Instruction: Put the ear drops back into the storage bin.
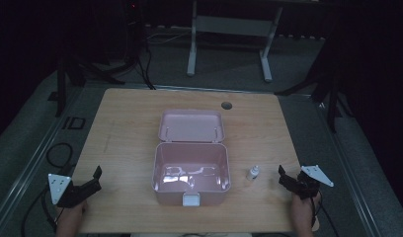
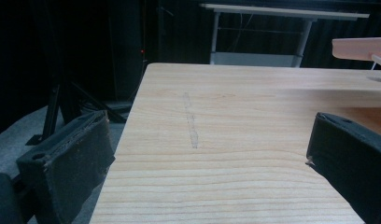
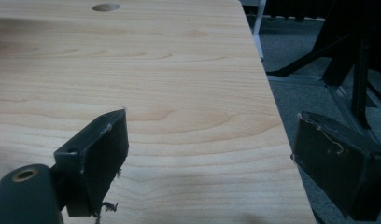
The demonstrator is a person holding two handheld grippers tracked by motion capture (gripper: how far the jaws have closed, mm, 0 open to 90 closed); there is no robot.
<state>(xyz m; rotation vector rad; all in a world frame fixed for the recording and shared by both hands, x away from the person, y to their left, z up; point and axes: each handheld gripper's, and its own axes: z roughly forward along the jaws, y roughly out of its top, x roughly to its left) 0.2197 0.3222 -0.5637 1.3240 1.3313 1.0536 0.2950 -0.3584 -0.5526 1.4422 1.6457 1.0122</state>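
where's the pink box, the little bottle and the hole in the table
pink box (image 1: 191,195): high view, front wall beside the latch
little bottle (image 1: 252,172): high view, its body
hole in the table (image 3: 106,7): right gripper view, its dark middle

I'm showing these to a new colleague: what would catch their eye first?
The open pink box at the middle of the wooden table, its lid tipped back. A small white bottle stands just right of it, between the box and the open right gripper; the left gripper, also open, waits at the near-left edge.
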